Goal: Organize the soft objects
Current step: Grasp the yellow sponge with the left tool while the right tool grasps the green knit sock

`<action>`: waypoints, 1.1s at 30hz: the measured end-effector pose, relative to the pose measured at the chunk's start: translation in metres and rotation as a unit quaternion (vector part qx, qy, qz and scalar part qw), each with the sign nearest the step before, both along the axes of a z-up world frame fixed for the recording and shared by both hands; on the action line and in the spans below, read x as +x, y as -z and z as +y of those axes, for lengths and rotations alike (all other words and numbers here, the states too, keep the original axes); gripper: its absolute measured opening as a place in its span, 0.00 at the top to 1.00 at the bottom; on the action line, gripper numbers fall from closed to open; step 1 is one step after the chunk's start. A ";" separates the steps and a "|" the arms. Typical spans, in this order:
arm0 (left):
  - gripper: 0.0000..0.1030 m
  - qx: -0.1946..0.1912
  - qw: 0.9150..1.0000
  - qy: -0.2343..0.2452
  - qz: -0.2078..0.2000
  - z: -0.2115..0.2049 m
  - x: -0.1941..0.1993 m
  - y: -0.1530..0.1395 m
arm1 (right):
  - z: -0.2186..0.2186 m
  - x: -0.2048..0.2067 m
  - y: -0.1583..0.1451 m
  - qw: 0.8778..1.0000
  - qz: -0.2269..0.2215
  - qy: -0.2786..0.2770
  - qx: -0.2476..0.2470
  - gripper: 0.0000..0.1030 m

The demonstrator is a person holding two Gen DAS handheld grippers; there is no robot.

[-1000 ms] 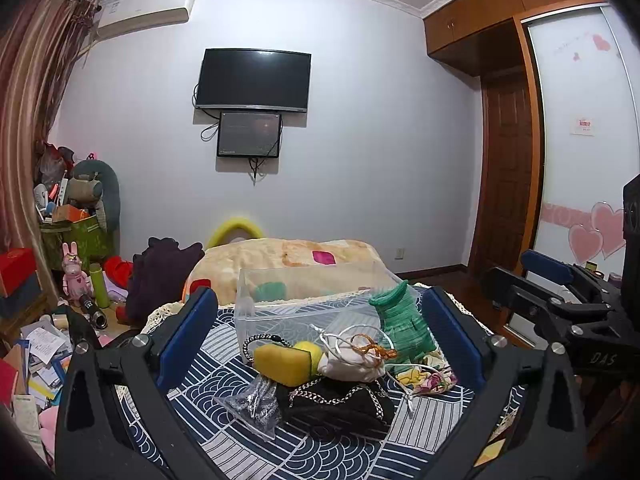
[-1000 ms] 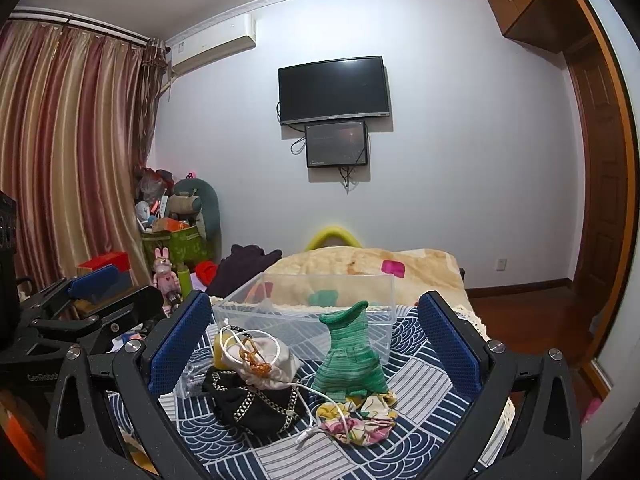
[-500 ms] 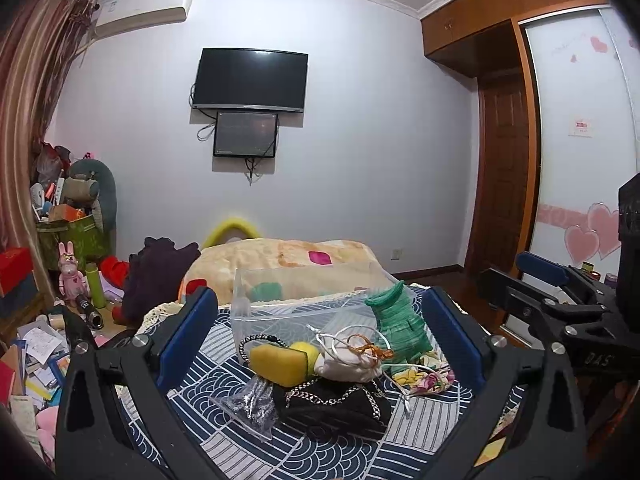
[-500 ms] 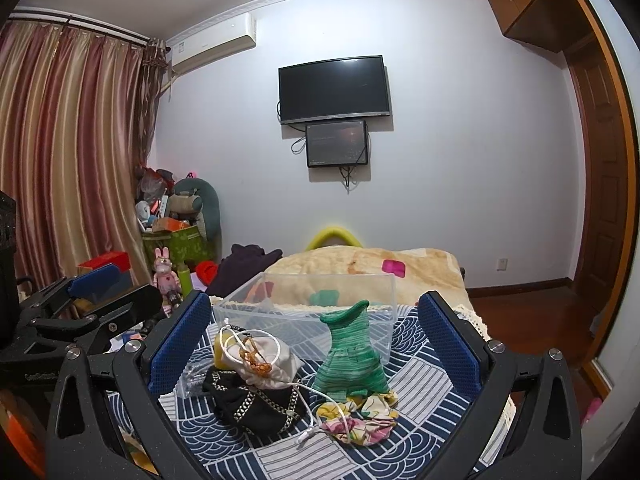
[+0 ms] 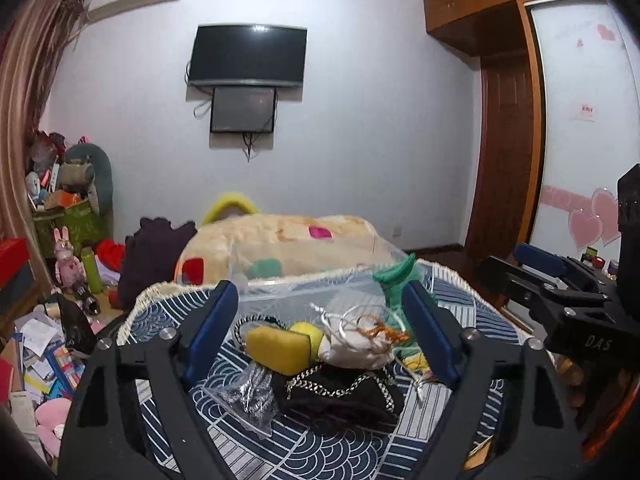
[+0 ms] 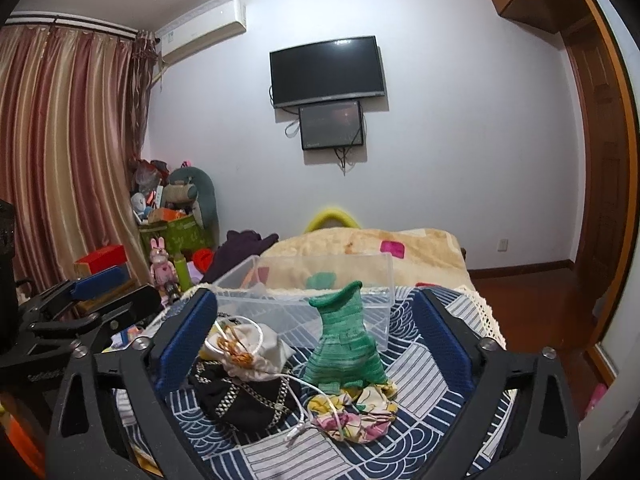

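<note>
Sponge (image 5: 280, 350) (yellow) shows in left view only — right view hides it.

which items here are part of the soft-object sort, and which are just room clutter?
Job:
green knit piece
white drawstring pouch
black chain bag
floral cloth
yellow sponge
clear plastic bin

Clutter:
wall TV
pink rabbit toy
green toy box
quilt
curtains

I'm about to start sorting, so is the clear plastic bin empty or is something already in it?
Empty, as far as shows: through the clear plastic bin only the patterned cloth and blanket behind appear.
</note>
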State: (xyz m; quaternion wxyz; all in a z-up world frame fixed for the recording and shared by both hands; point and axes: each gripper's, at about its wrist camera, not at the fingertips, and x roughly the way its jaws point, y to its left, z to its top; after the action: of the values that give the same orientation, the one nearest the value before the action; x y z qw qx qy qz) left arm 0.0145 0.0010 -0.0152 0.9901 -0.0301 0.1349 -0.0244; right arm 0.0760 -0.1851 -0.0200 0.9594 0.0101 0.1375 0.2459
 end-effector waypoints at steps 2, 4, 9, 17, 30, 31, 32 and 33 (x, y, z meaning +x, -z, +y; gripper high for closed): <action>0.27 -0.003 1.000 0.002 0.016 0.003 0.008 0.005 | 0.001 0.006 0.005 1.000 0.012 -0.005 -0.005 0.14; 0.29 -0.008 1.000 0.003 0.028 0.006 0.015 0.011 | 0.000 0.012 0.010 1.000 0.023 -0.006 -0.010 0.17; 0.37 -0.018 0.998 -0.007 0.057 0.014 0.032 0.025 | -0.002 0.025 0.021 0.999 0.050 -0.006 -0.017 0.28; 0.42 -0.049 0.993 -0.017 0.104 0.038 0.058 0.051 | 0.000 0.048 0.037 0.995 0.093 0.003 -0.028 0.33; 0.40 -0.039 0.988 -0.018 0.147 0.034 0.090 0.081 | 0.024 0.075 0.061 0.986 0.151 0.000 -0.073 0.47; 0.41 -0.038 0.988 -0.015 0.149 0.033 0.091 0.081 | 0.024 0.077 0.062 0.985 0.154 0.002 -0.076 0.51; 0.43 -0.038 0.988 -0.012 0.152 0.033 0.092 0.082 | 0.024 0.078 0.064 0.984 0.159 0.003 -0.078 0.56; 0.49 -0.039 0.987 -0.007 0.156 0.033 0.093 0.083 | 0.024 0.079 0.065 0.984 0.161 0.003 -0.078 0.60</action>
State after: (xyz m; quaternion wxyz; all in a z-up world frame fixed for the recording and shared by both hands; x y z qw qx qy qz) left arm 0.1072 0.0339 -0.0980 0.9552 -0.0735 0.2860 -0.0173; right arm 0.1550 -0.1609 -0.0848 0.9236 -0.0248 0.3084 0.2265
